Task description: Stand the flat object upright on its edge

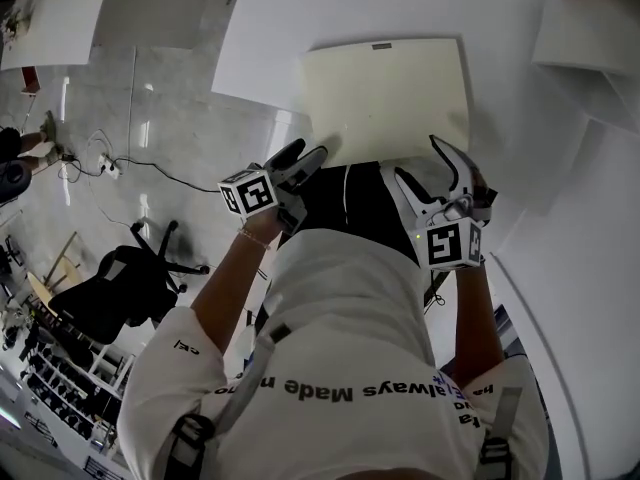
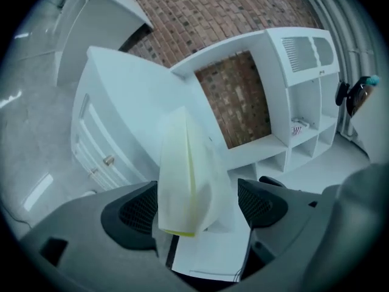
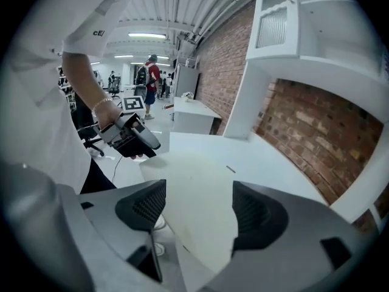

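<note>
Head view, board: the pale flat board (image 1: 385,98) lies face down on the white table (image 1: 270,38), its near edge towards me.
Head view, tongs: my left tongs (image 1: 305,155) sit at the near left corner and my right tongs (image 1: 420,160) at the near right corner. I judge this is so both ends can be tipped up together.
Head view, hidden: my body covers the table's near edge, so I can't see any overhang.
Left gripper view, jaws: they're spread wide with the board's (image 2: 182,175) corner between them, edge-on. It is nearer the left pad (image 2: 140,208), and I can't tell whether it touches.
Right gripper view, jaws: they're also apart, straddling the board's (image 3: 194,193) near edge without pinching it.
Right gripper view, far left: my left tongs (image 3: 129,135) are at the other corner.
Right gripper view, cut off: the board's underside is out of sight.
</note>
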`<state>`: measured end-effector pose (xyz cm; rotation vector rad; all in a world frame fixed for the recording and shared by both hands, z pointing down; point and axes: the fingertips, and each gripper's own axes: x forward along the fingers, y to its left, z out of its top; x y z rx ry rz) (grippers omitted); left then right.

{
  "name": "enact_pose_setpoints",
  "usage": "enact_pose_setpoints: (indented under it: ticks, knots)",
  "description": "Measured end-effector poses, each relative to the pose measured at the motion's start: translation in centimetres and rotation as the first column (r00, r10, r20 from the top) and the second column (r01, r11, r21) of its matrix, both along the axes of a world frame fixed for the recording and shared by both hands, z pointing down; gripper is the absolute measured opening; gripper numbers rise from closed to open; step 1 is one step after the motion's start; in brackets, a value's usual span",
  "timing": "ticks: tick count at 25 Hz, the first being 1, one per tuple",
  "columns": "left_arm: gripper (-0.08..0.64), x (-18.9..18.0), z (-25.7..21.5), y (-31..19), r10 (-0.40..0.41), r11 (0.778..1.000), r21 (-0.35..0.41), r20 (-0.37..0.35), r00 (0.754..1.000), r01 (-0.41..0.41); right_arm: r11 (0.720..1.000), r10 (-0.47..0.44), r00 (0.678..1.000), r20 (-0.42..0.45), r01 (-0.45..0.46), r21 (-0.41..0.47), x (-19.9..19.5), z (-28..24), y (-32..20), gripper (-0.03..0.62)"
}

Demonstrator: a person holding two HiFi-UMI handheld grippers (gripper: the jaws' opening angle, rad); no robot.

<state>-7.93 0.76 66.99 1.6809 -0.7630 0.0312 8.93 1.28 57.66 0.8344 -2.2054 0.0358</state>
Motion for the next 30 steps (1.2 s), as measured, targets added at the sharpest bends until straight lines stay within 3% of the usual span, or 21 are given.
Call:
enact_pose_setpoints:
  ticks: [6,12,16,17,19,30]
  knots:
    - [0.382,1.3,2.6,2.1,-0.025,0.995,-0.1,-0.121,0.992,0.013,0.997,-0.044,0.997,-0.069,0.039,-0.071,0.6,4.9,1.2,0.302]
    - [0.38,2.1,4.0,1.8,-0.039,0.995,-0.094,-0.161,0.986,0.024,0.992,-0.099,0.98,-0.172,0.084,-0.091,1.4,9.3,1.3,0.305]
    - [0.369,2.5,3.9,2.0,-0.024,0.997,-0.076,-0.176,0.984,0.011,0.993,-0.119,0.966,-0.23,0.114,-0.037,1.9,10.7,1.2,0.304]
    - [0.327,2.5,3.8,2.0,-0.021,0.998,-0.066,-0.178,0.984,0.009,0.993,-0.117,0.966,-0.23,0.115,-0.025,1.9,10.7,1.2,0.304]
    - [0.316,2.4,3.5,2.1,-0.016,0.998,-0.056,-0.168,0.986,0.007,0.993,-0.117,0.968,-0.221,0.116,-0.019,1.8,10.8,1.4,0.302]
    - [0.307,1.5,-2.0,-0.8,-0.036,0.999,0.039,-0.037,0.999,0.038,0.998,-0.063,0.995,-0.076,0.061,-0.03,1.2,8.4,-0.2,0.302]
